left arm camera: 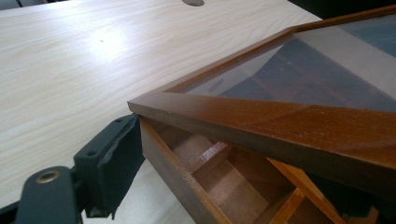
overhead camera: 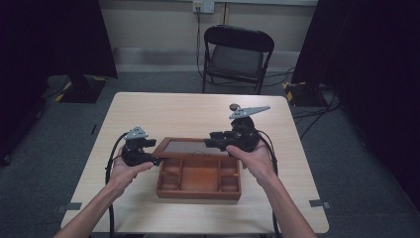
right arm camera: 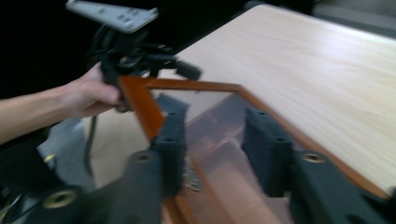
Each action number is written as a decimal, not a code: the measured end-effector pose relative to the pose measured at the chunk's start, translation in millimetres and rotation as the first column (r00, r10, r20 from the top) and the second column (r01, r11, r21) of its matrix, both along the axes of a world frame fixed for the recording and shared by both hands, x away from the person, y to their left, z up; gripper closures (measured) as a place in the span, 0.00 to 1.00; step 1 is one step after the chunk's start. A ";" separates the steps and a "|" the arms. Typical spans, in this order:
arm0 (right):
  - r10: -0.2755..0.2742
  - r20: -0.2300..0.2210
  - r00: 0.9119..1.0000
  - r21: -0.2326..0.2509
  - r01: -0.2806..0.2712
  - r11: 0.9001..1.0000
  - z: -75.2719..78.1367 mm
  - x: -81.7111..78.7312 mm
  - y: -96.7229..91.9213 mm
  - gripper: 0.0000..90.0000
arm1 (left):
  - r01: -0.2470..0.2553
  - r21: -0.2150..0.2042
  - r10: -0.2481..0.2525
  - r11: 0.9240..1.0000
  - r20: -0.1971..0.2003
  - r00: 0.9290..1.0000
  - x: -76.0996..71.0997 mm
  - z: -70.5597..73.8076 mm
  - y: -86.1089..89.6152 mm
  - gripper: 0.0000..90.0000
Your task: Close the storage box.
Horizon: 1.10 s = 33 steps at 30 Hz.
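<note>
The room is dim: grey carpet, dark curtains, a folding chair [overhead camera: 236, 54] at 12 o'clock. The pale desk [overhead camera: 163, 111] looks smooth. Toward its 6 o'clock edge sits a wooden compartment box [overhead camera: 199, 181], its glass-paned lid [overhead camera: 193, 147] half raised. It is rigid, probably light and fragile; grip the frame. Left tongs [overhead camera: 154, 160] pinch the lid's corner; right tongs [right arm camera: 215, 140] straddle the frame, spread.

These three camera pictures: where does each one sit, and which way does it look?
High view: above the person's side, looking down at the table; both forearms show.
Left gripper view: on the left gripper, facing the wooden box.
Right gripper view: on the right gripper, over the glass lid.
All share the box.
</note>
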State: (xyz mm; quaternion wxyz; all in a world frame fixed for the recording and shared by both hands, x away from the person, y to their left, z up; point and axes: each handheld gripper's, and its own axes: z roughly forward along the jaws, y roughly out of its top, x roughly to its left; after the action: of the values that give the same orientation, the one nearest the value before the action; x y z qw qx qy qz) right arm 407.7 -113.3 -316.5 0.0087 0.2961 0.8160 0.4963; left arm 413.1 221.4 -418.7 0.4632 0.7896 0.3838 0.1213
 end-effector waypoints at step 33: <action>0.169 -0.181 0.969 -0.003 -0.173 0.985 -30.7 7.9 20.2 0.90 | 0.033 0.017 -0.033 0.999 -0.018 0.999 -5.5 -9.3 -1.6 0.18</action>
State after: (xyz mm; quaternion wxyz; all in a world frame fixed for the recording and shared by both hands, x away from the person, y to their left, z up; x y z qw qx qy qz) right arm 415.6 -93.1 -347.2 -0.1050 0.2682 0.8406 0.4588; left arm 407.5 219.8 -428.0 0.4547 0.8010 0.3735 0.1101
